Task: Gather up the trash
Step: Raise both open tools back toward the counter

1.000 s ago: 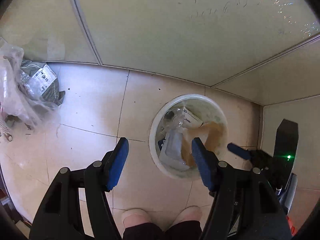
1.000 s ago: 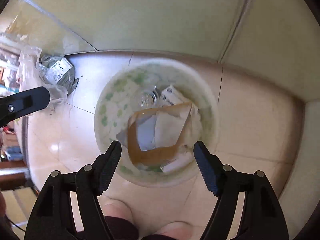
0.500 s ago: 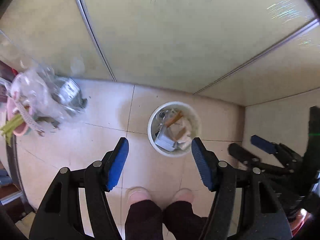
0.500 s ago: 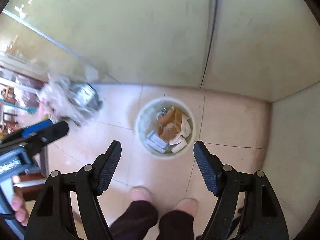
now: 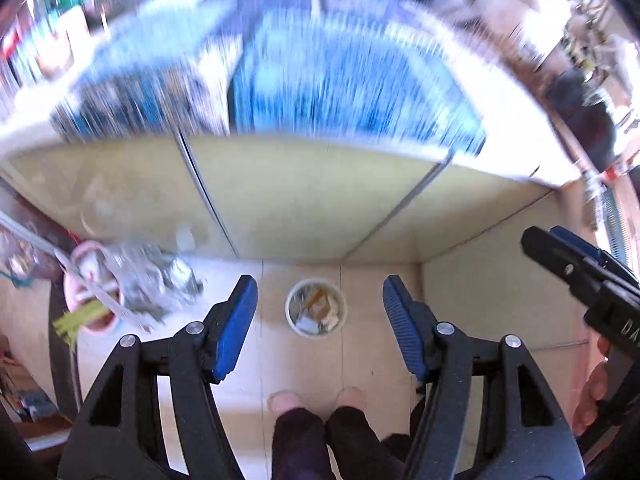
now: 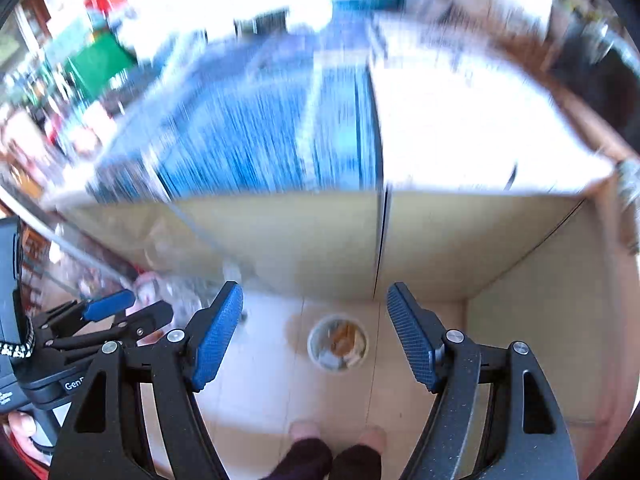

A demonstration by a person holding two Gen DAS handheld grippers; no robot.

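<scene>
Looking down, I see the bin [image 5: 316, 307] on the floor tiles far below me, just ahead of my feet [image 5: 316, 400], framed between my spread blue pads, with paper and a brown cardboard scrap inside it. My left claw [image 5: 318, 326] is released and carries nothing; my right claw [image 6: 316, 336] is likewise spread and empty, hanging over the same bin [image 6: 337, 345]. To the left of the bin, well apart from it, lies a crumpled clear plastic bag [image 5: 148, 286] with something pink just beside it, against the foot of the pale cabinet [image 5: 304, 192]. Above that, the counter [image 5: 320, 80] is a blue and white smear from motion blur, so I cannot tell what sits on it. My judgement: one drop is finished and I am between pieces, both claws free. The next move calls for finding loose trash, perhaps the plastic bag or something on the counter, bringing an open claw around it, clenching, and carrying it over the bin.
</scene>
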